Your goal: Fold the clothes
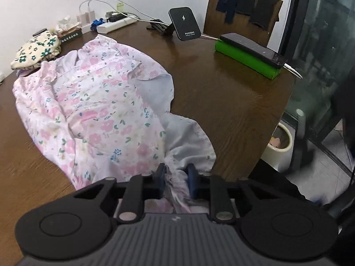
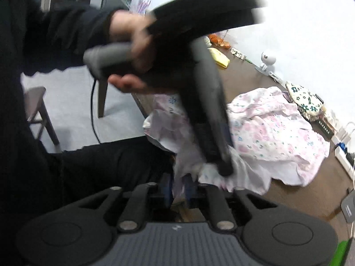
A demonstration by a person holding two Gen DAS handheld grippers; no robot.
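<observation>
On the brown wooden surface (image 1: 233, 102) the pink floral garment (image 1: 95, 102) lies spread and wrinkled, its long axis running from the near edge away toward the wall. Its near corner hangs over the surface's edge, toward the person. The left tongs (image 1: 176, 178) are at this corner: a bunch of cloth passes between the two blue pads and they seem to press on it, so I judge them clenched on the garment. The right tongs (image 2: 178, 185) are just beside, with cloth in the gap too, but whether the pads really pinch it I cannot tell. The person's left hand (image 2: 135, 51), seen from the right wrist, is blurred. Both tongs are at the same near end, so the rest of the garment lies ahead of them. Beyond it sit a small folded floral cloth (image 1: 36, 51), a green box (image 1: 246, 58) with a phone on top, and a charger stand (image 1: 185, 23), all apart from the garment except the folded cloth, which touches its far end.
</observation>
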